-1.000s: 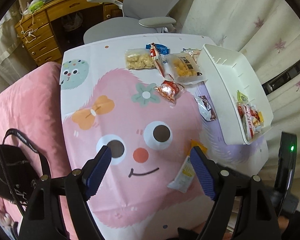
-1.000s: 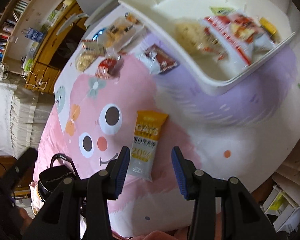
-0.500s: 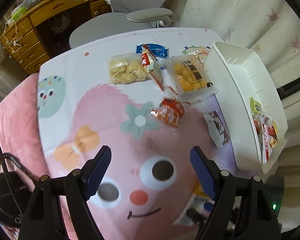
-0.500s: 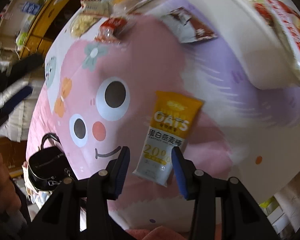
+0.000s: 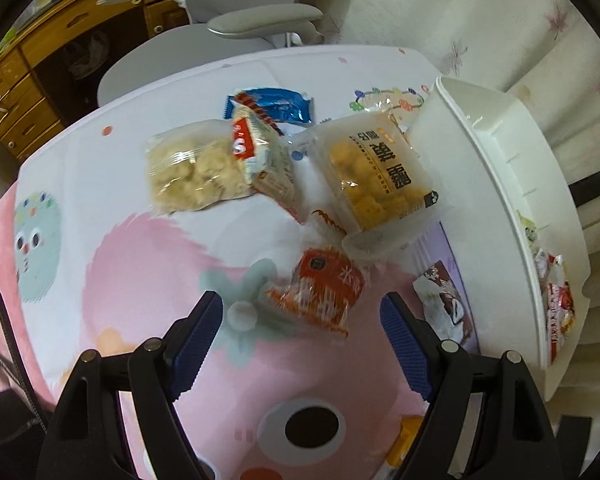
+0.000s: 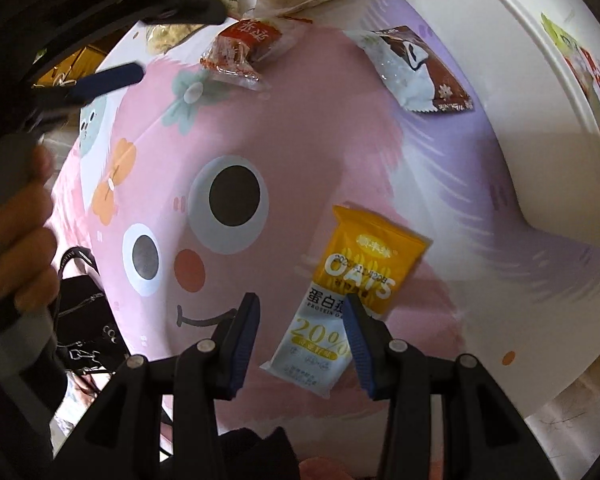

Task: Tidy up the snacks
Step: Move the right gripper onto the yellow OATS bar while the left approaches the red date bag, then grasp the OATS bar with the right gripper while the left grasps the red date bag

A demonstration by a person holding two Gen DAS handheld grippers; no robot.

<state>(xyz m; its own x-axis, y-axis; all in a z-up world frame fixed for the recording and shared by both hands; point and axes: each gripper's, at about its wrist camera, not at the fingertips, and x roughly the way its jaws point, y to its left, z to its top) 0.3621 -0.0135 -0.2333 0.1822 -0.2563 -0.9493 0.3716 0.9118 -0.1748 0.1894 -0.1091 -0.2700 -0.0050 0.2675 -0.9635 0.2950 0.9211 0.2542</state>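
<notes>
Since a second earlier, your left hand-held gripper (image 5: pixel 300 316) dropped over the crinkled red packet (image 5: pixel 314 290), jaws wide; your right hand-held gripper (image 6: pixel 298 320), half-open and empty, closed on the flat yellow oat bar (image 6: pixel 352 292) on the tabletop (image 6: pixel 260 128).

Our left gripper (image 5: pixel 302 320), black-armed with blue ribbed pads, points steeply down with its jaws spread wide and nothing between them. Our right gripper (image 6: pixel 300 320), of the same make, also points steeply down, its jaws partly apart and gripping nothing. Our left hand (image 6: pixel 18 236) wraps around the left gripper's handle.
</notes>
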